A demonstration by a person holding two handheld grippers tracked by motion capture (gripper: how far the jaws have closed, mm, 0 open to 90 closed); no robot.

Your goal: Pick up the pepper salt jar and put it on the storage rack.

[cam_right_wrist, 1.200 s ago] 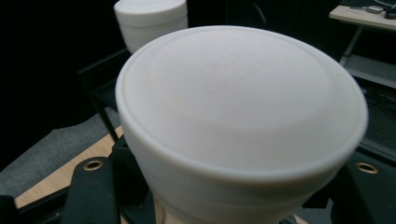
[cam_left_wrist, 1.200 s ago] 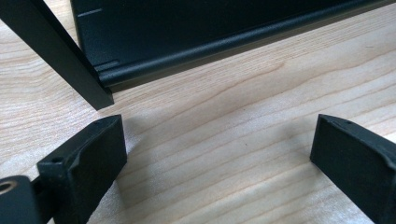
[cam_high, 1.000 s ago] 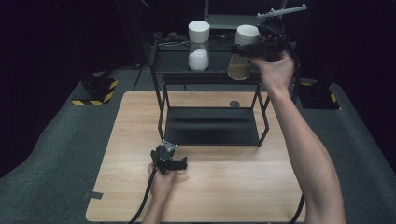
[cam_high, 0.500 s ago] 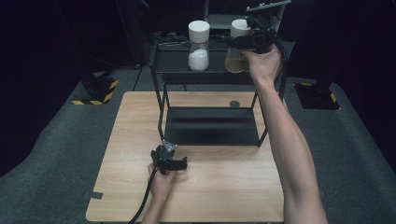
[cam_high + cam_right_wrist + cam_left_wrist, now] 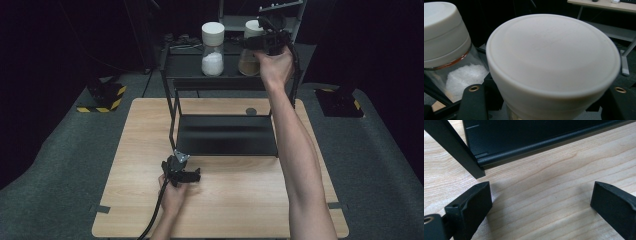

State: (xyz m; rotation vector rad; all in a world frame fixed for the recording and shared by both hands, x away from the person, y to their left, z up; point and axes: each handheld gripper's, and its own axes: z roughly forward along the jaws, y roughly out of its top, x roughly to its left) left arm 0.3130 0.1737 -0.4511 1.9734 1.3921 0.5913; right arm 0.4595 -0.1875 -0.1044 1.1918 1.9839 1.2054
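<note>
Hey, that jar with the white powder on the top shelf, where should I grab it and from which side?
Take the jar of white powder around its glass body just under the wide white lid, coming level from the front. It stands upright, and the overhanging lid should stop it slipping down. The brown-powder jar to its right is close, so avoid a sideways approach.

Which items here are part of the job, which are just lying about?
In the job:
- brown jar, held by the right hand-held gripper
- rack

Lying about:
- white jar
- left hand-held gripper, open on the table
</note>
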